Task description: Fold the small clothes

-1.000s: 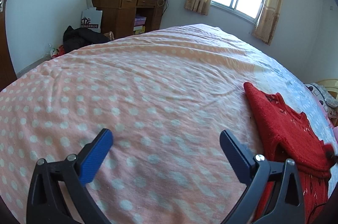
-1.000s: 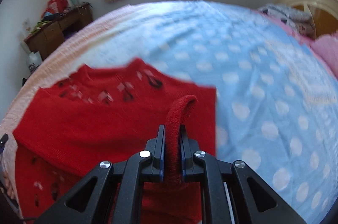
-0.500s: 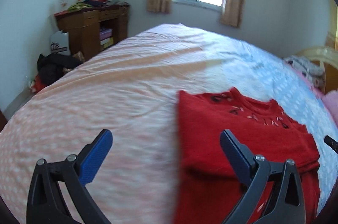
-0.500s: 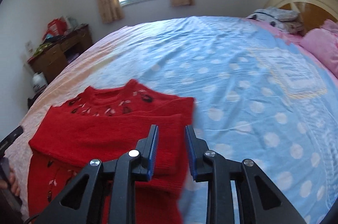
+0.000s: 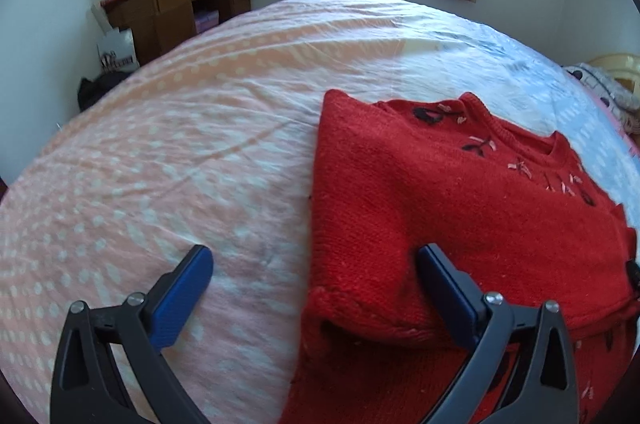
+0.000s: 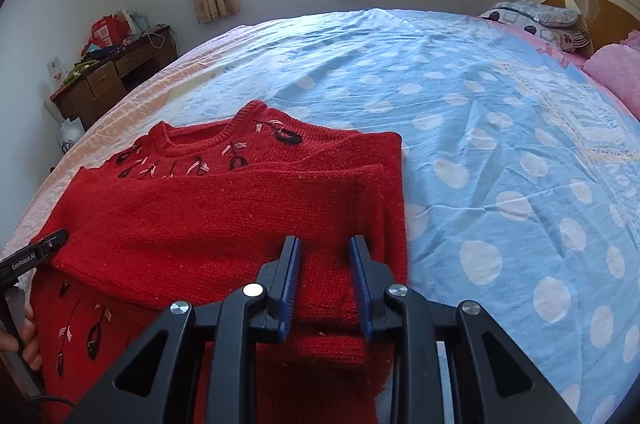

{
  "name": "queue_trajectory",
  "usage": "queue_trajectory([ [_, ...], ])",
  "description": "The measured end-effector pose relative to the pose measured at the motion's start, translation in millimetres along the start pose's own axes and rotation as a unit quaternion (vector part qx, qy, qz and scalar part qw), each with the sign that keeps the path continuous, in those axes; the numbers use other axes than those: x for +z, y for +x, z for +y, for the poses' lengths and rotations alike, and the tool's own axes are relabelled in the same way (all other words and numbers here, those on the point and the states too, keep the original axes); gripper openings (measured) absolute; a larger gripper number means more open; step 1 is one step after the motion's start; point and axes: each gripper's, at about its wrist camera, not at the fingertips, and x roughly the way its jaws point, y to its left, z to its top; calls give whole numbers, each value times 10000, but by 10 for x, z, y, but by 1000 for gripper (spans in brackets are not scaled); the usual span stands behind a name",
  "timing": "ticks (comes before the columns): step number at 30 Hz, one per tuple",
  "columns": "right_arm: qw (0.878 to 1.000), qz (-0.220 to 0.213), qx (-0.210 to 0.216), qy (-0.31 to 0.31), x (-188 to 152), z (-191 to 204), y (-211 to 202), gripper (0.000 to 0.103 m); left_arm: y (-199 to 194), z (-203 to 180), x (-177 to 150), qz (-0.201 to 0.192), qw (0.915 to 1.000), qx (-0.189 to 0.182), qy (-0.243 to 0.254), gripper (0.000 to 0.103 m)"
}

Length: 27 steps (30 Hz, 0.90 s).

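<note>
Sleeve released, folded | right hand-held gripper apart, empty | left hand-held gripper wide apart | bedsheet free

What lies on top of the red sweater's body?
Both sleeves lie folded across the red sweater, hiding its chest. Embroidery shows above and below them. The polka-dot bedsheet underneath is covered there.

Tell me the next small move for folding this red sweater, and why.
Probably bring the open left gripper onto the sweater's near left edge for the next fold. Both sleeves already lie folded across its chest, the right gripper stands open above the cloth holding nothing, and the lower body is still unfolded.
</note>
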Motion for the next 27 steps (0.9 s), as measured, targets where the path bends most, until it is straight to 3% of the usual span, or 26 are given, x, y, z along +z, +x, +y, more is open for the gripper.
queue_trajectory([
  [3, 9997, -49, 137, 210, 3, -45, -69, 26, -11, 35, -2, 55, 9999, -132, -83, 103],
  [5, 9968, -277, 426, 613, -27, -136, -298, 26, -106, 142, -59, 128, 9986, -467, -231, 103],
  [7, 9907, -740, 646, 946, -89, -233, -721, 26, -258, 237, -185, 46, 9972, -710, -242, 103],
  [10, 9800, -1418, 944, 1030, -151, -353, -1410, 27, -550, 437, -502, -31, 9969, -775, -124, 103],
  [12, 9657, -1819, 1472, 1124, -195, -467, -1899, 28, -732, 601, -679, -46, 9966, -817, -47, 103],
  [16, 9108, -2211, 3206, 1369, -332, -740, -2726, 45, -1103, 910, -919, -101, 9932, -1157, -109, 103],
  [19, 8763, -2382, 3979, 1301, -480, -839, -3225, 60, -1284, 984, -1063, -84, 9903, -1384, -40, 103],
  [21, 8610, -2419, 4301, 1233, -567, -898, -3472, 61, -1395, 967, -1164, -99, 9901, -1397, 81, 103],
  [25, 8571, -2192, 4585, 836, -702, -927, -3984, 61, -1634, 824, -1456, -106, 9892, -1327, 612, 103],
  [27, 8680, -2095, 4462, 601, -767, -922, -4193, 61, -1714, 758, -1598, -73, 9867, -1418, 789, 103],
])
